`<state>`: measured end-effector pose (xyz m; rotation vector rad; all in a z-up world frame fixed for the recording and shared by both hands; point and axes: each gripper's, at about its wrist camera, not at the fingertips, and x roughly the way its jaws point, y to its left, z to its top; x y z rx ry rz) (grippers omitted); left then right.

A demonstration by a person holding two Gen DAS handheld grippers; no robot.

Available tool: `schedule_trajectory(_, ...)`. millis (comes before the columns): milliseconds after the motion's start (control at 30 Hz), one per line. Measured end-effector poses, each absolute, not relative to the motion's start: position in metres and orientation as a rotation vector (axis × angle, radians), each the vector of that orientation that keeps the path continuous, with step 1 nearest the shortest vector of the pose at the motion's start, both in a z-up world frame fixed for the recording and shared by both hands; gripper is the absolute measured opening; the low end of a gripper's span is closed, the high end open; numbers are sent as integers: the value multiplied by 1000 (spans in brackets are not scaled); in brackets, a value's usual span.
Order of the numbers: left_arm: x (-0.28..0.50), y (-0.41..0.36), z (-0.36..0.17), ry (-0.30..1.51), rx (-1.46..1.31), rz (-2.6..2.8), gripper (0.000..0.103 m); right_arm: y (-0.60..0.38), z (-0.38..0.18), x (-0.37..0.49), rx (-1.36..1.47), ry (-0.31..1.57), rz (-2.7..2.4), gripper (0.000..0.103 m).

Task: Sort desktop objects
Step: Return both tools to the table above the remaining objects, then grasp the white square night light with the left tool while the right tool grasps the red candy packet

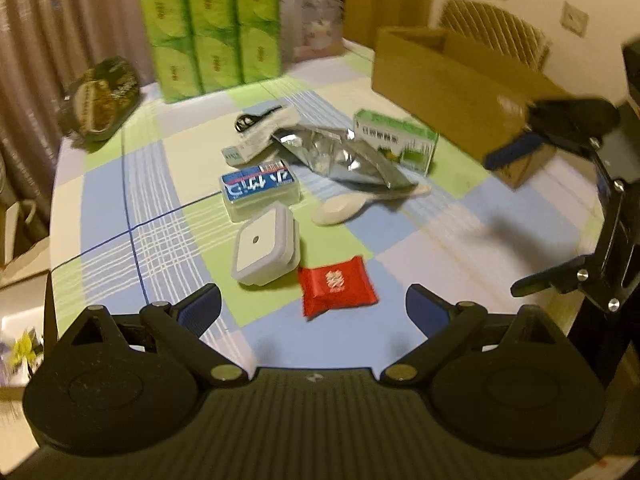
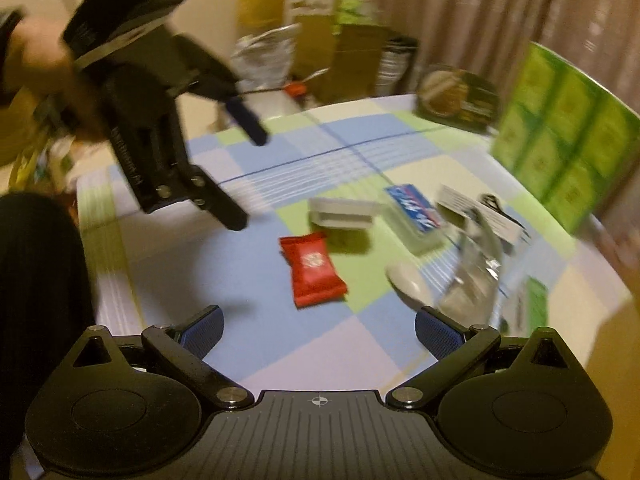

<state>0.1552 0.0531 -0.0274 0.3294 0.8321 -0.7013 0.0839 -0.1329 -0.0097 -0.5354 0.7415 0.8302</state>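
My left gripper (image 1: 313, 307) hangs wide apart and empty over the checked tablecloth (image 1: 420, 248), the red packet (image 1: 336, 286) lying just ahead at twelve o'clock, the white square box (image 1: 266, 246) at eleven. My right gripper (image 2: 318, 330) is spread empty too, red packet (image 2: 312, 274) dead ahead at twelve

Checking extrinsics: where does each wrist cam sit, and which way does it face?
Left wrist: on the open left gripper, low over the checked tablecloth, facing the brown cardboard box; the right gripper shows at right.
Right wrist: on the open right gripper, facing the curtain; the left gripper and a hand show at left.
Shared: the red square sachet, between both.
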Motion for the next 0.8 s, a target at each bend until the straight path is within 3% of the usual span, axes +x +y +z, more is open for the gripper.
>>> schedule_trajectory(200, 183, 55, -48, 855, 431, -792, 95, -108, -36, 106, -691, 768, 970, 89)
schedule_trajectory(400, 200, 43, -58, 768, 713, -939, 93, -91, -55, 132, -796, 797, 1060, 83)
schedule_trajectory(800, 237, 14, -83, 718, 1017, -1116, 87, -75, -73, 160, -838, 861, 1124, 73)
